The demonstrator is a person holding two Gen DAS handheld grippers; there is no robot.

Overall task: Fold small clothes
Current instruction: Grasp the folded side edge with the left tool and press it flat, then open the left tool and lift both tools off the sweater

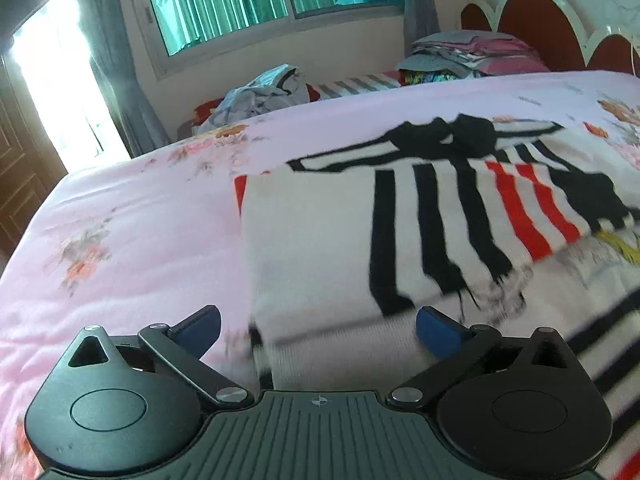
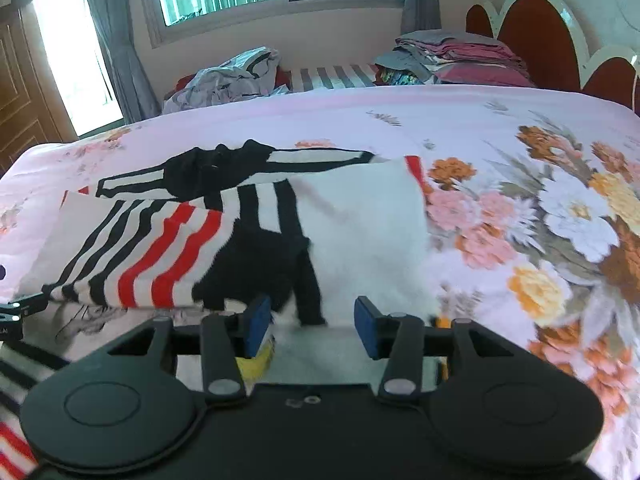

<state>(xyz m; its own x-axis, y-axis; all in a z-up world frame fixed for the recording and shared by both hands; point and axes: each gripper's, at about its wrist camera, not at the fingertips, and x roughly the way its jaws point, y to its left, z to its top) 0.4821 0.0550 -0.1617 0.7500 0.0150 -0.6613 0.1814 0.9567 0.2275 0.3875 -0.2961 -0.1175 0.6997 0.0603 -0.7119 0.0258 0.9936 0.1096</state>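
Your striped top point(image 1: 400, 224) lies flat on the floral bedspread point(image 1: 120, 216), sleeves already folded in over the body, long axis running away from you toward the collar. Both grippers sit at its near hem: left gripper point(image 1: 318, 330) w/ fingers wide apart straddling the left edge, right gripper point(image 2: 312, 326) apart too, nothing pinched. Neither's nearer, so next fold prob. goes hem-to-collar, straight ahead, both hands together.

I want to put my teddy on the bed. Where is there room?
There is bare pink bedspread left of the striped garment, and flowered cover right of it. Behind the garment a bare strip runs to the bed's far edge. The far side is crowded: a crumpled heap and folded stack.
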